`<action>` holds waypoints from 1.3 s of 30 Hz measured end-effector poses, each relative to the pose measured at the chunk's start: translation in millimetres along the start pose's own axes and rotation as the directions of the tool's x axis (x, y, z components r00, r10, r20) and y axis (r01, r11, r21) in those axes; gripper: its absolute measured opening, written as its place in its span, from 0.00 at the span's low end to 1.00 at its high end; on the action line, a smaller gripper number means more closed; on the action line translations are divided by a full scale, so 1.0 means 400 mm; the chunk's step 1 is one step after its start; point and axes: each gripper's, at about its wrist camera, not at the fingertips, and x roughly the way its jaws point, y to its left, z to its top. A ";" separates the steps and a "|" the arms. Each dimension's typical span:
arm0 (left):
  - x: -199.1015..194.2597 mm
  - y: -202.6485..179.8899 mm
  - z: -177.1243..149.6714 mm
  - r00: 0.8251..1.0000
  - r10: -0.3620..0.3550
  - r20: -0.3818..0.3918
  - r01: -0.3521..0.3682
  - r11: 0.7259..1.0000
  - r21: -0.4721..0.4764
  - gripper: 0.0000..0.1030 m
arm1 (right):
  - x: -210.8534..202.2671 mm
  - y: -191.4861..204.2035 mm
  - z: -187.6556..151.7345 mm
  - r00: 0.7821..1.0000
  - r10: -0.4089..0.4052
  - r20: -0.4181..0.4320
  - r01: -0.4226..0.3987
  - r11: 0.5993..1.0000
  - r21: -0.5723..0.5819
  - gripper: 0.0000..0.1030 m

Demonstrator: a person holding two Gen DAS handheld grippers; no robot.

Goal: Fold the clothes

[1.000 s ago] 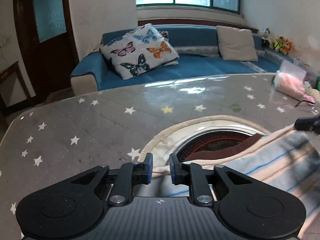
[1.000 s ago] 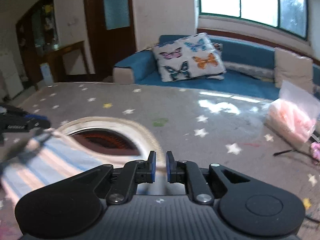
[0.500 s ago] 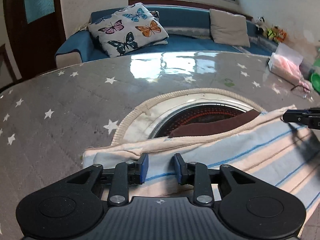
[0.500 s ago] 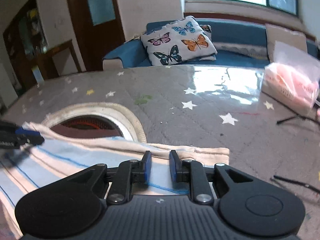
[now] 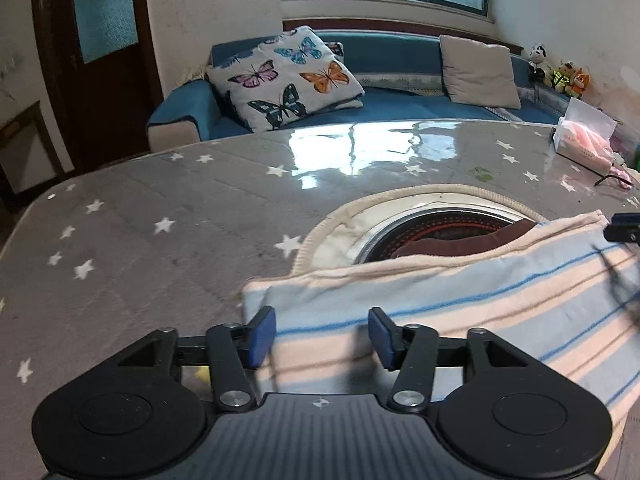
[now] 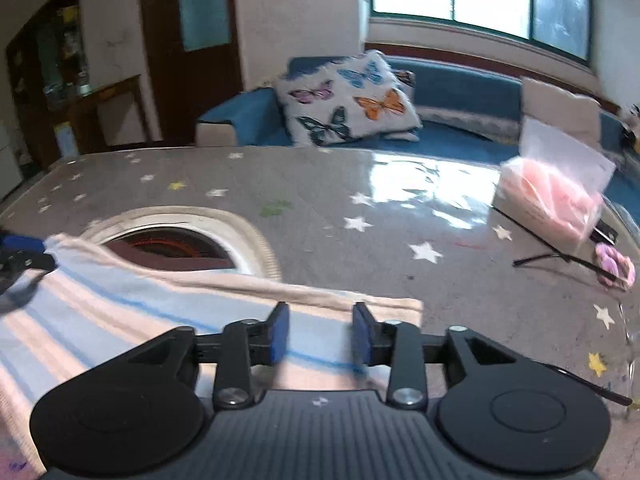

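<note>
The striped shirt [image 5: 460, 312] lies flat on the gray table with stars [image 5: 160, 216], partly covering a round hole [image 5: 440, 224] in it. The left gripper [image 5: 322, 334] is over one end, fingers spread apart, holding nothing. The right gripper [image 6: 320, 334] is over the other end, fingers spread too.

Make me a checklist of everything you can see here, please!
Surface: grey star-print table cover, round heater opening.
Job's things: striped cloth lying folded over the opening's near edge.
Clutter: pink tissue pack, pink hair tie, a thin black rod.
Grippers: left gripper open; right gripper open; both over the cloth.
Cables: nothing seen.
Surroundings: blue sofa, butterfly cushion, window, door.
</note>
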 end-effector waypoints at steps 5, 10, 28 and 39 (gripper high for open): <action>-0.014 0.020 -0.049 0.999 0.028 -0.047 -0.028 1.000 -0.001 0.57 | -0.018 0.032 -0.050 0.997 0.039 -0.063 -0.044 0.996 -0.074 0.40; -0.052 0.060 -0.078 0.998 0.049 -0.046 -0.052 0.997 -0.058 0.58 | -0.050 0.035 -0.075 0.999 0.005 -0.052 -0.010 0.995 -0.101 0.43; -0.208 0.039 -0.214 0.990 -0.138 -0.013 0.135 0.985 -0.109 0.37 | -0.227 -0.009 -0.195 0.999 0.008 -0.042 -0.006 1.000 0.026 0.44; -0.229 0.069 -0.241 0.982 -0.190 0.001 0.187 0.968 -0.165 0.12 | -0.241 -0.052 -0.241 0.996 0.047 -0.078 -0.036 0.990 0.138 0.20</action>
